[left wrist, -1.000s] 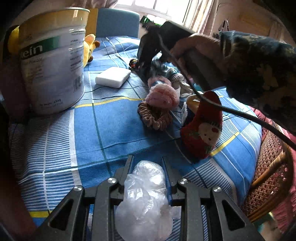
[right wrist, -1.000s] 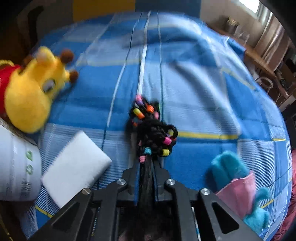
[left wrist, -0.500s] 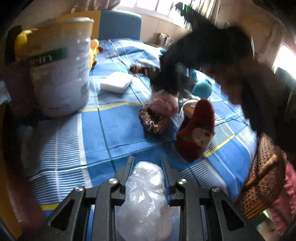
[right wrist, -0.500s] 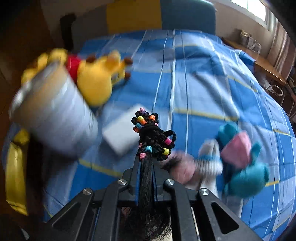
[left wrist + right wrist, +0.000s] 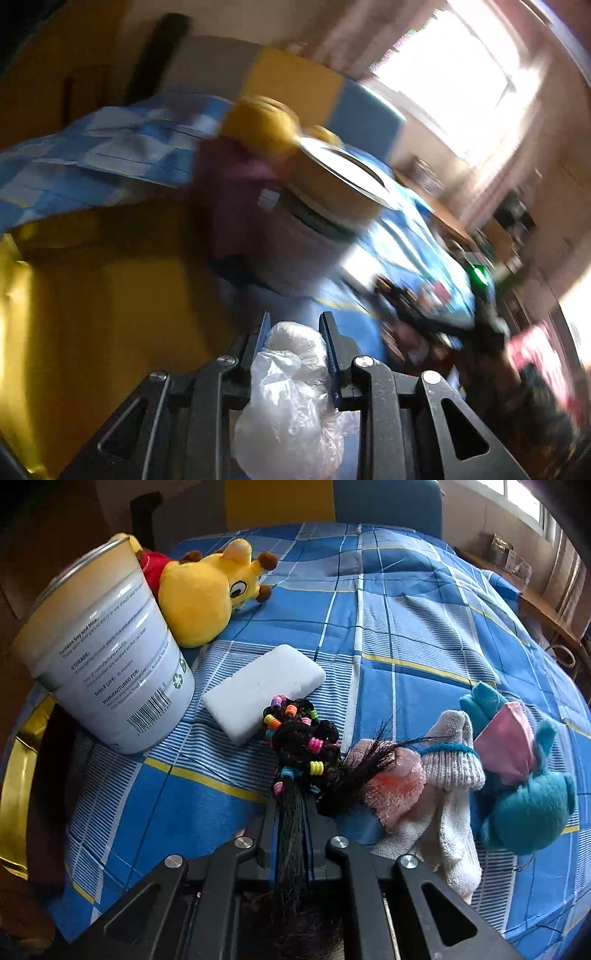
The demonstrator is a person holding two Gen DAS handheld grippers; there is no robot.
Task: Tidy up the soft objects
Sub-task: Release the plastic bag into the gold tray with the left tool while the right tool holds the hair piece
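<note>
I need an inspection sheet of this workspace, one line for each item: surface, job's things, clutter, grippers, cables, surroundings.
Surface: blue checked cloth covers the table.
Job's things: yellow plush, white sponge, white sock, pink fluffy piece, teal plush lie on it.
Clutter: large tin stands beside the yellow plush.
Grippers: left gripper shut on plastic bag; right gripper shut on beaded black hairpiece.
Cables: nothing seen.
Surroundings: window, chair back.
</note>
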